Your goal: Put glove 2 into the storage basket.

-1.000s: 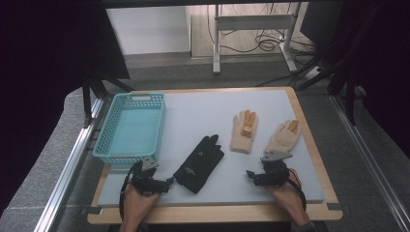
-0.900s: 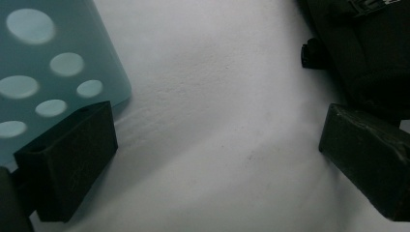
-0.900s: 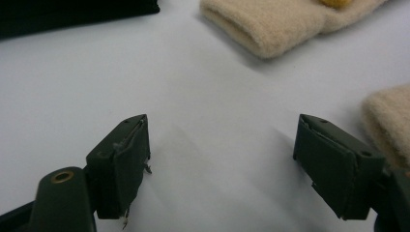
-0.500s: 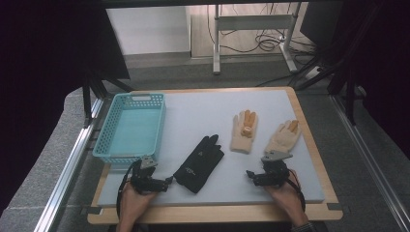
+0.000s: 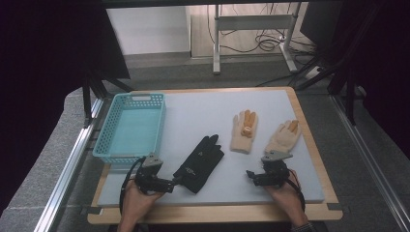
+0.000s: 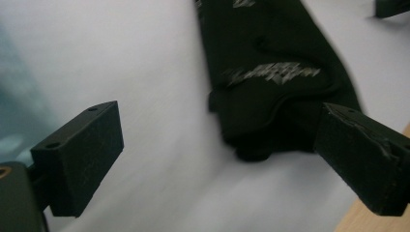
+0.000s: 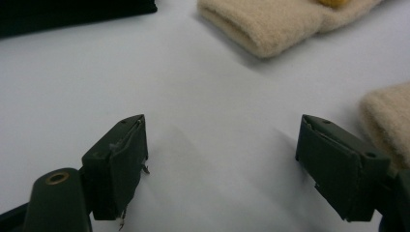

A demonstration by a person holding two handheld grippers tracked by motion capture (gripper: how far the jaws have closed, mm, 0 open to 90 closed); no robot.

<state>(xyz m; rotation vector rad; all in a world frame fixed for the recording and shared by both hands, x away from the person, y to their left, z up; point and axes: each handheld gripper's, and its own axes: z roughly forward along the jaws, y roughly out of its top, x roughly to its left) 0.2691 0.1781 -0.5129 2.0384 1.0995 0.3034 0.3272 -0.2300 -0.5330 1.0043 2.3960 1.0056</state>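
A black glove (image 5: 199, 163) lies flat on the white table top (image 5: 203, 111), near the front edge and a bit to the left. Its fingers point away from the person and its cuff end is closest to the left gripper (image 5: 170, 185). In the left gripper view, the left gripper (image 6: 217, 164) has its jaws spread wide apart. The cuff of the black glove (image 6: 270, 92) sits just ahead of them, close to the right-hand jaw, but nothing is pinched between the jaws. The picture is a little blurry, so it is hard to say if that jaw touches the cloth.

The right gripper (image 5: 252, 176) rests low over the table near the front right side. In the right gripper view, the right gripper (image 7: 222, 164) is wide open too, with only bare table between its jaws.

Two cream gloves lie past it. One cream glove with orange fingertips (image 5: 244, 130) is in the middle of the table. The other cream glove (image 5: 283, 137) is just beyond the right gripper, and its cuff (image 7: 387, 121) is right beside one jaw.

A light blue basket (image 5: 99, 150) stands at the left side of the table, behind the left gripper.
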